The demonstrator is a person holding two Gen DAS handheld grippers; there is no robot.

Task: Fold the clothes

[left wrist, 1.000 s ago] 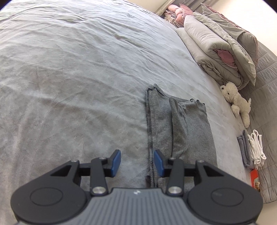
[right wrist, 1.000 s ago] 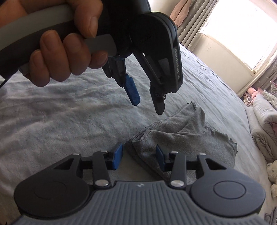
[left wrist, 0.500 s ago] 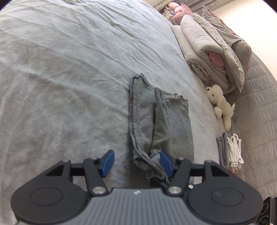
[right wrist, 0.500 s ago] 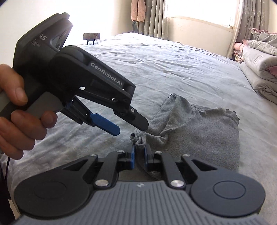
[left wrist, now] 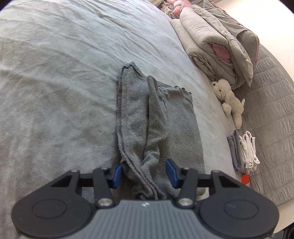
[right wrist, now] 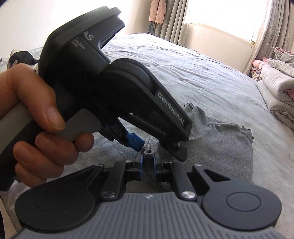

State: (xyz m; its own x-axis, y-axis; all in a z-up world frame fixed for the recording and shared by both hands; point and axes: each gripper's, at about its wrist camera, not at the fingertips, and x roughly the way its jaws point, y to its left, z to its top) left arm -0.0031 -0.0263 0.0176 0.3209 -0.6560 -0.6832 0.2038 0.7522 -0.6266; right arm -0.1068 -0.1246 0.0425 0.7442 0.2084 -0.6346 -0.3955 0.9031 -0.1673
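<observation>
A grey garment [left wrist: 136, 114] lies folded lengthwise on the pale grey bed [left wrist: 55, 103], with a bunched ridge down its middle. My left gripper [left wrist: 144, 172] straddles its near end. The jaws are closing, the bunched hem runs between the blue pads [left wrist: 116, 174], and the right pad stands clear of the cloth. In the right wrist view my right gripper [right wrist: 148, 160] is shut on a raised corner of the grey garment [right wrist: 220, 139]. A hand holds the left gripper [right wrist: 158, 147] just beyond it, over that same corner.
A rolled duvet [left wrist: 216, 42] lies at the bed's far right, with a white plush bear [left wrist: 229, 99] below it. A small stack of folded clothes [left wrist: 242, 149] sits on the quilted cover at right. Curtains and a bright window [right wrist: 229, 16] are behind the bed.
My right gripper shut on the garment's corner and lifted it slightly. My left gripper moved forward over the garment's near end, spread wider, then narrowed around the bunched hem.
</observation>
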